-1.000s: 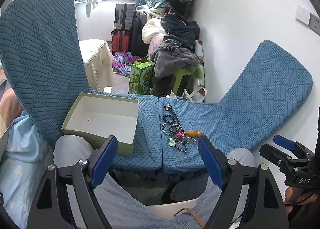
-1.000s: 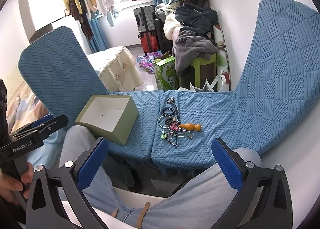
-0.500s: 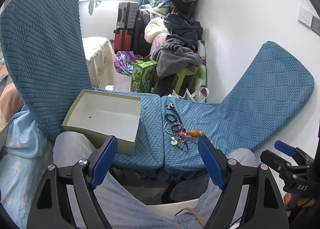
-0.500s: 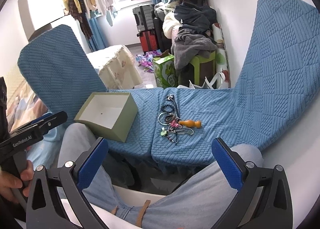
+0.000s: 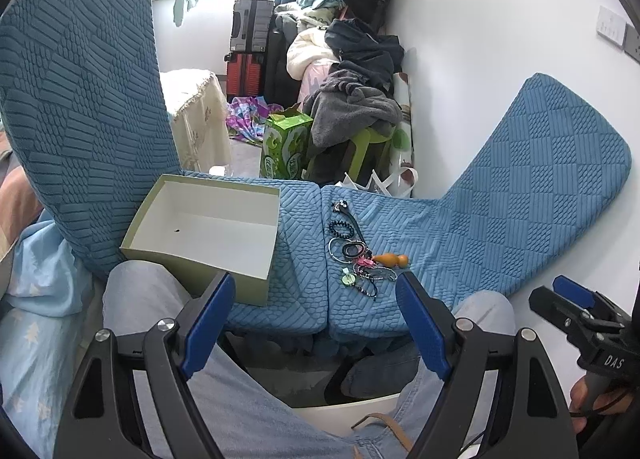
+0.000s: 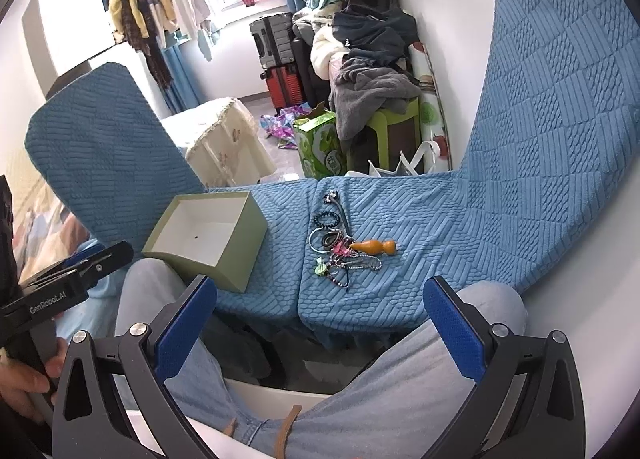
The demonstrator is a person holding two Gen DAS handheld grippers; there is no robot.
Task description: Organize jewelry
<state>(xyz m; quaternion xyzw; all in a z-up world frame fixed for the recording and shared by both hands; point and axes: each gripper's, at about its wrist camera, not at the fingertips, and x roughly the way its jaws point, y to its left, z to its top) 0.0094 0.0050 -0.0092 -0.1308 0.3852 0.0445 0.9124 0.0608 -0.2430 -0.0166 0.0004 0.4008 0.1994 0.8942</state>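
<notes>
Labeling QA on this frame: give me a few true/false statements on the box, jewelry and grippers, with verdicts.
1. The green box holds several bracelets. False: no jewelry in it, only a small dark speck.
2. The jewelry pile lies on the blue cushion, right of the box. True.
3. The right gripper is shut on the orange wooden piece. False: it is open and the piece lies on the cushion.
4. The left gripper is open and holds nothing. True.
5. The box has its lid on. False: it is open-topped.
</notes>
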